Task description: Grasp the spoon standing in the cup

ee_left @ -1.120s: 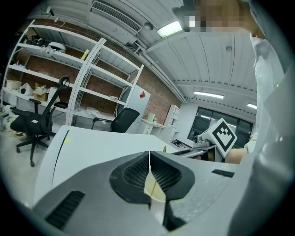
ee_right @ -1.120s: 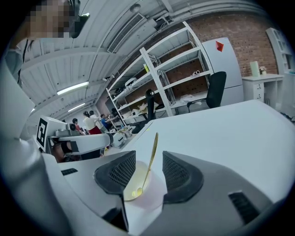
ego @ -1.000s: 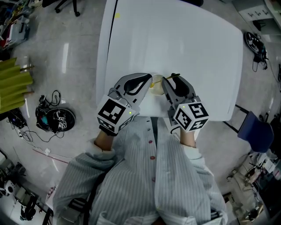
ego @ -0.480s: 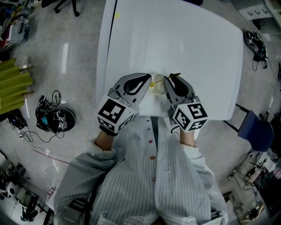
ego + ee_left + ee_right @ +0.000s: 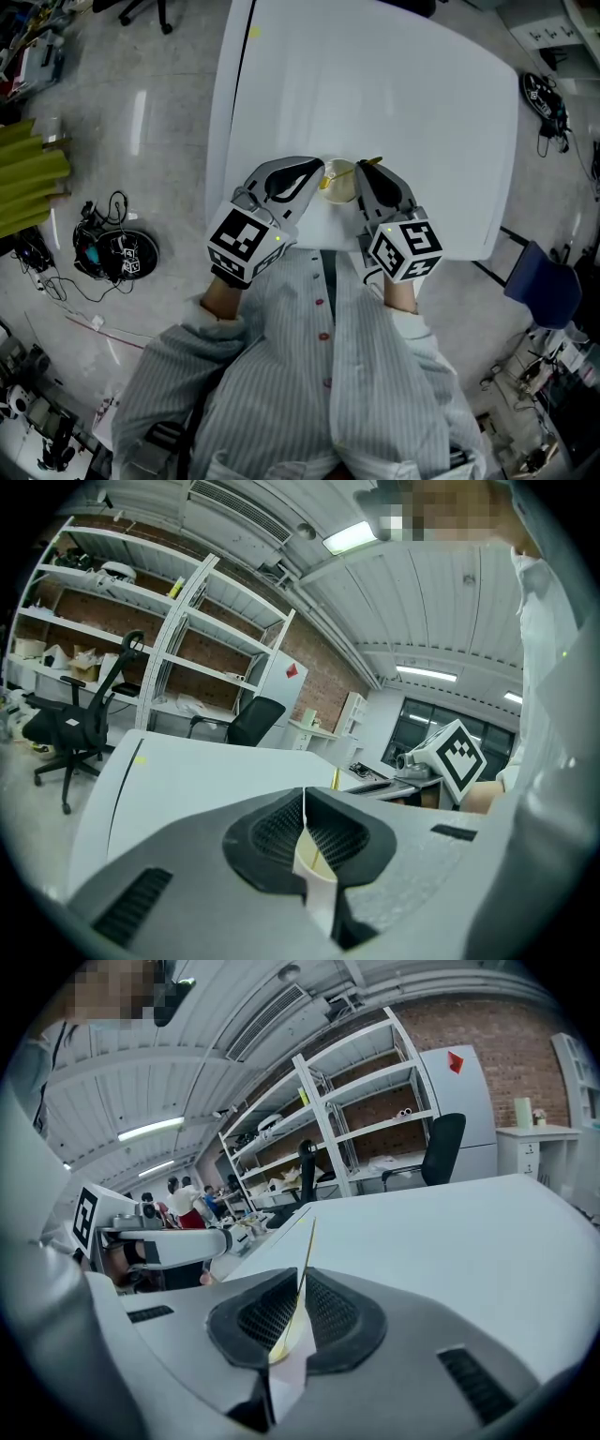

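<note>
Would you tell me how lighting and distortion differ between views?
Head view: white table nearly blown out, glare streak on the floor. Left gripper view: fisheye bends the shelving, ceiling lamp flares. Right gripper view: same bending, dark corners.

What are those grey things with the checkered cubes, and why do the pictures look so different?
They are hand-held tools with jaws, one in each of a person's hands, and the cubes are part of them. The picture from above comes from a camera on the person's head. The other two come from cameras riding on each tool. On the white table stands a small cup with a yellow spoon in it. The left gripper pinches the cup's wall. The right gripper has jaws that have just been closing and now pinch the spoon's handle.
</note>
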`<state>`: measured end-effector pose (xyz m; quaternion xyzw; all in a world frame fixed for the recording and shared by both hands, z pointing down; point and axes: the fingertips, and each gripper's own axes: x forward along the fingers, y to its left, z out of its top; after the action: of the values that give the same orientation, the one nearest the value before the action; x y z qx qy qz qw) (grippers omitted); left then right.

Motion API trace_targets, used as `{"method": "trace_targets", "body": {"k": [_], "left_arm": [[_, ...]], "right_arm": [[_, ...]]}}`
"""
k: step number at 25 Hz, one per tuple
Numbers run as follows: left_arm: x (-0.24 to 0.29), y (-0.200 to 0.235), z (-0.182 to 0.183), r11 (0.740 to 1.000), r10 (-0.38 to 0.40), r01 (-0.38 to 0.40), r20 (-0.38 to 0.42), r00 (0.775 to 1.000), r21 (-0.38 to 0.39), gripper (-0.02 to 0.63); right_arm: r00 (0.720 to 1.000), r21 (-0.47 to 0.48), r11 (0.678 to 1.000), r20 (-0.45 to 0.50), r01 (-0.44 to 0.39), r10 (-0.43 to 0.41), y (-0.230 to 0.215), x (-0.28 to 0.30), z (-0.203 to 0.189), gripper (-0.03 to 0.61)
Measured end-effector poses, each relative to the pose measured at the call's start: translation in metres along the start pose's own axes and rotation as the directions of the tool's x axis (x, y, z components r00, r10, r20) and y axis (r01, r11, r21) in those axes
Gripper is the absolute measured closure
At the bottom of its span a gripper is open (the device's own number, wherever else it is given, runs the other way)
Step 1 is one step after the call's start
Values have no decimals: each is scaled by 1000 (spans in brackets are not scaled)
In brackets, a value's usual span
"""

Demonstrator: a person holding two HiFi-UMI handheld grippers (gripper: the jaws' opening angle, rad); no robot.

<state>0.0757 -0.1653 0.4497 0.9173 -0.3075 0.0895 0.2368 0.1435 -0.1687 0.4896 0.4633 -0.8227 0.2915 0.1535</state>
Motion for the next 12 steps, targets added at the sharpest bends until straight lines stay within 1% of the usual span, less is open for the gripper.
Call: {"method": "trace_targets", "body": {"k": [12], "left_arm": [[-5, 1, 10, 1000, 10, -10, 25, 1000, 0, 600]], "right_arm": [[999, 8, 999, 7, -43, 43, 11, 0, 9, 565]]}}
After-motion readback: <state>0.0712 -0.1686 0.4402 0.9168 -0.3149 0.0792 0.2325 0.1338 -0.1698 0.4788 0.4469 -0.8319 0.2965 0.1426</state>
